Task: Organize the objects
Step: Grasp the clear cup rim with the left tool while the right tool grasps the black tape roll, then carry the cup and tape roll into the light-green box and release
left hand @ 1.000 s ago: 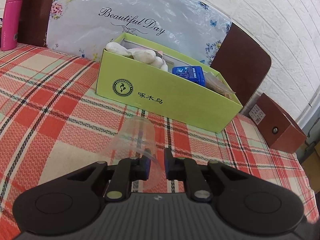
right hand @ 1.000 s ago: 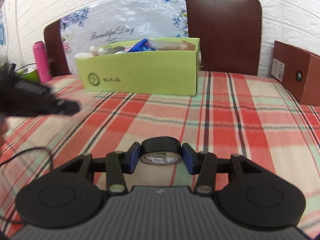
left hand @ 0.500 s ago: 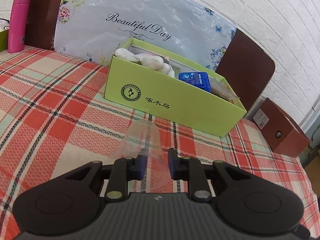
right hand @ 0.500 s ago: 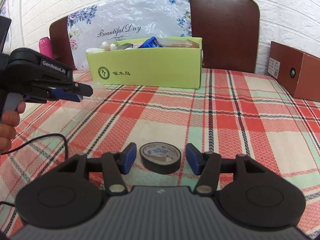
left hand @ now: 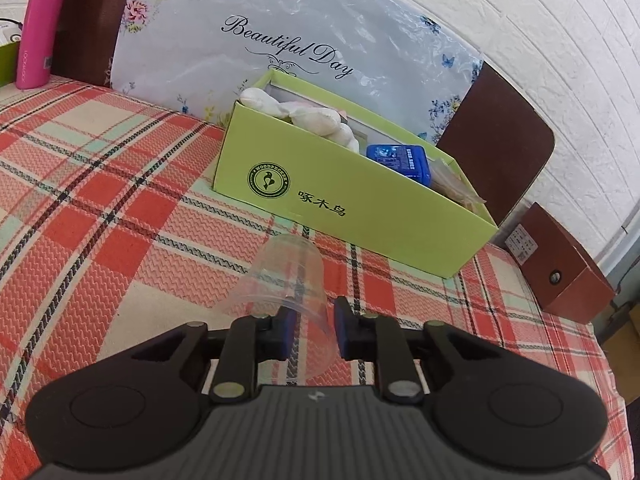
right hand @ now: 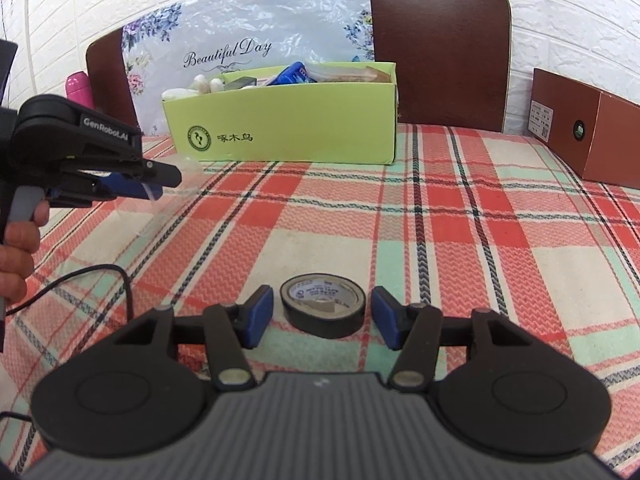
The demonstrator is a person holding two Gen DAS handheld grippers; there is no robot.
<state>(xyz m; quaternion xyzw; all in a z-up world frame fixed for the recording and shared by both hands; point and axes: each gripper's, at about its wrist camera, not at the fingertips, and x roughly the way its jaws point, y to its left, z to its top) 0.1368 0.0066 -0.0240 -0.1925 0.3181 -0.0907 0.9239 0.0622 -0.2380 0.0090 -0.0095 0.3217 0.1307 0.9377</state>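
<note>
the left claw (left hand: 311,326) pinches the rim of a clear cup (left hand: 286,276) in the air near the green box (left hand: 360,204). the right claw (right hand: 322,320) is wide apart around a black tape roll (right hand: 322,310) on the table, not touching.

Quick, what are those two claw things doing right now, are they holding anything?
Left gripper: shut on the clear plastic cup, held above the table.
Right gripper: open, its fingers either side of the black tape roll, not touching it.

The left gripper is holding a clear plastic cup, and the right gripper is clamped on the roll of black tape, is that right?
Not quite. In the right wrist view the right gripper has its jaws open, standing clear of the black tape on either side. The left gripper does hold the clear plastic cup.
</note>
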